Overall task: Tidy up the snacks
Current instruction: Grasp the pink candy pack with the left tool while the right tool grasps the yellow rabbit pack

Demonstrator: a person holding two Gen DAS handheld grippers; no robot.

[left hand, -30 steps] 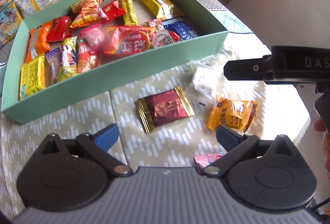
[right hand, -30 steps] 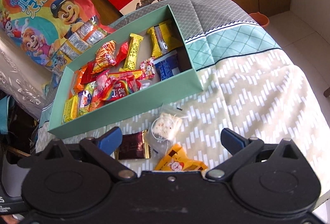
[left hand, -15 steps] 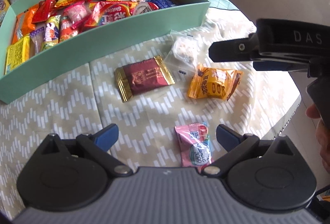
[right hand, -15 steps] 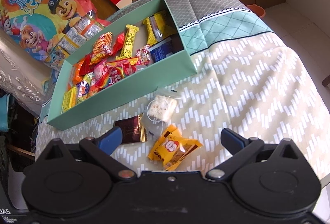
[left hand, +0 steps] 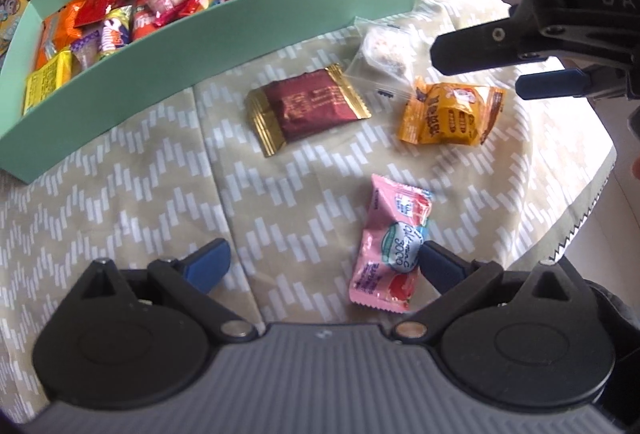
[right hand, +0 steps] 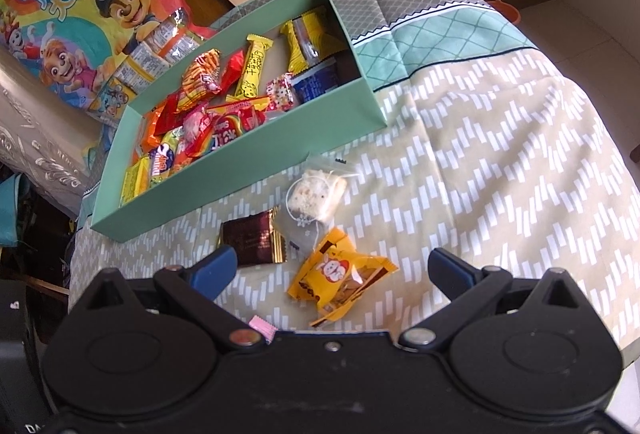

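Left gripper [left hand: 320, 260] fingers spread apart, pink plastic candy wrapper [left hand: 390, 246] touching its right finger, right gripper [right hand: 334, 268] fingers spread apart above yellow foil snack packet [right hand: 340, 280], mint-green cardboard box [right hand: 256, 170] of snacks beyond

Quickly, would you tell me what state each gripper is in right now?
Left gripper: open, holding nothing; pink snack lies beside one finger.
Right gripper: open, holding nothing, above the yellow snack.

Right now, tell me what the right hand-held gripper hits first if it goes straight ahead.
Probably the yellow snack packet: it lies on the cloth between the open fingers of the right hand-held gripper, just ahead. Beyond it sits the clear-wrapped white snack. Depth is hard to judge.
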